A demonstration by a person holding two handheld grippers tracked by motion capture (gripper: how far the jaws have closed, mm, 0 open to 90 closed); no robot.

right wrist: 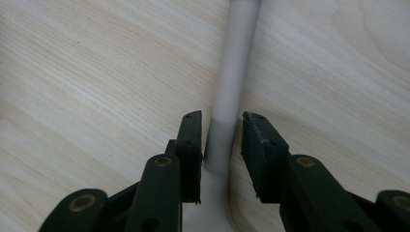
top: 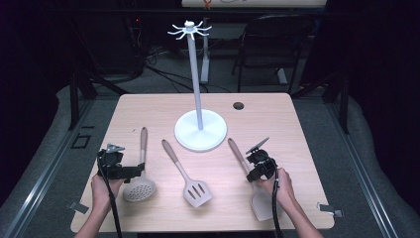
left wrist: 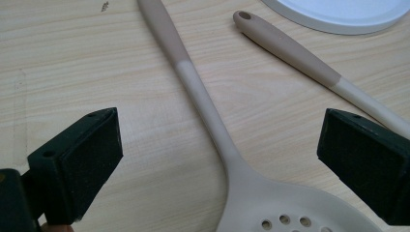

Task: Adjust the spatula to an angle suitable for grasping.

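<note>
Three utensils lie flat on the table [top: 148, 106]. Your right tool [top: 256, 166] straddles the solid spatula [right wrist: 231, 87] low on its handle, near the blade; pads narrowed close around it, pressing or not I cannot tell. That spatula sits at the table's right front. Your left tool [top: 130, 171] is spread wide over the skimmer [left wrist: 203, 96], not touching it. Slotted spatula [top: 190, 178] lies between them, white rack [top: 200, 130] behind.
</note>
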